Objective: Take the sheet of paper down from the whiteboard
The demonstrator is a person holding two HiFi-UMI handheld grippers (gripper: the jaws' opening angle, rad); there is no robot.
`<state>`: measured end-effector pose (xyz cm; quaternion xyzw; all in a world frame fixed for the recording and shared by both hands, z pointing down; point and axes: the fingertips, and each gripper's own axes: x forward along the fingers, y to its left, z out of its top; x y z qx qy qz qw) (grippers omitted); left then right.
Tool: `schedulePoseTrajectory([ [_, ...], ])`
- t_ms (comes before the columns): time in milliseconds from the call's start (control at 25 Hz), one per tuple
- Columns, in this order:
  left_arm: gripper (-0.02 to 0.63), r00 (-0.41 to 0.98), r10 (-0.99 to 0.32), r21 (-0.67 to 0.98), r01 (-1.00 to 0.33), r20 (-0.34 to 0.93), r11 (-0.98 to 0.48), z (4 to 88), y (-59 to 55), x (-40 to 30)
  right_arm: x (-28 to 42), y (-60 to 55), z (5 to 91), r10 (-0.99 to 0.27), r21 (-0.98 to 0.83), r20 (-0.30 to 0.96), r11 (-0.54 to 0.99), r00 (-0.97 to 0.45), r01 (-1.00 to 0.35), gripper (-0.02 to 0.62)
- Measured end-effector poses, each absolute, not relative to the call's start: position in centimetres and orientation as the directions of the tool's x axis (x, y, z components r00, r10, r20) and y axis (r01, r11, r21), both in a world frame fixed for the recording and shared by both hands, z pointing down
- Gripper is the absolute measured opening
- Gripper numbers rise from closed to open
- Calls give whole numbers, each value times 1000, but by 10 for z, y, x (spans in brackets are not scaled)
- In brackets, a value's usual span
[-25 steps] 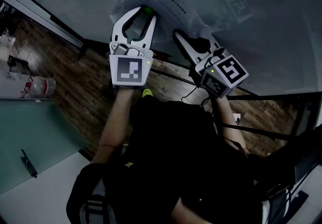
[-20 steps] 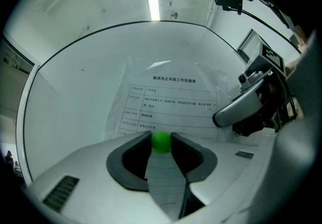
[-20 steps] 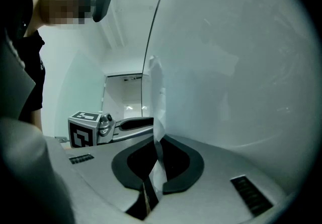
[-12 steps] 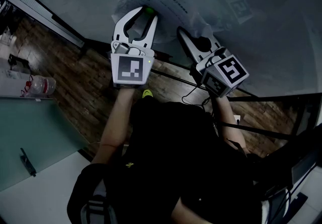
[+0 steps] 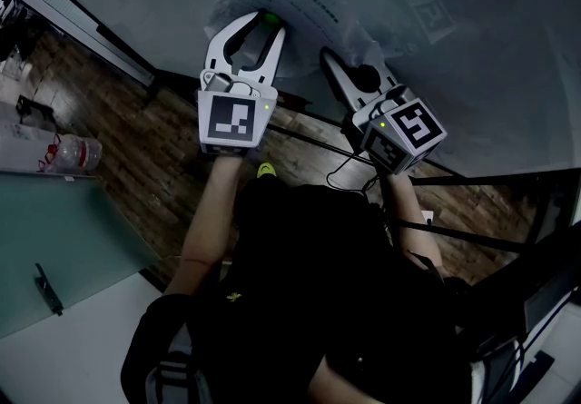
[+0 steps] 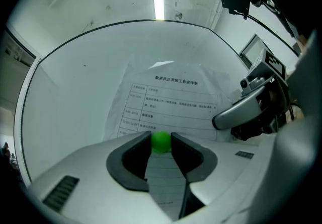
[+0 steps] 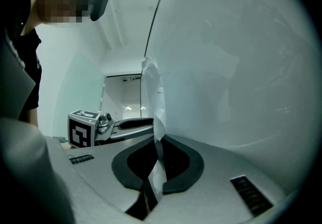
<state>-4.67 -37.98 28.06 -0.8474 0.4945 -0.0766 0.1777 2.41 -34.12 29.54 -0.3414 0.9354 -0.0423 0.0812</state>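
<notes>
Your right gripper [image 7: 157, 140] pinches edge of white printed paper sheet [image 6: 173, 102]; left gripper [image 6: 161, 136] clamps round green magnet [image 6: 161, 143] dead ahead, pinning sheet to whiteboard [image 6: 75, 97].

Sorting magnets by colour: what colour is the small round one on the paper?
The magnet is green, clearest in the left gripper view.

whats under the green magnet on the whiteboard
The printed sheet of paper, and behind that the whiteboard. The magnet covers the patch of sheet right beneath it, so any print there cannot be seen.
</notes>
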Motion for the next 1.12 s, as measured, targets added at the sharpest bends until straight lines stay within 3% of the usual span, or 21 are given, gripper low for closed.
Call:
schedulePoseTrajectory([
  [1120, 144, 527, -849, -248, -829, -41, -502, 288, -347, -62, 18, -337, 298, -611, -159, -123, 790, -782, -593, 18],
])
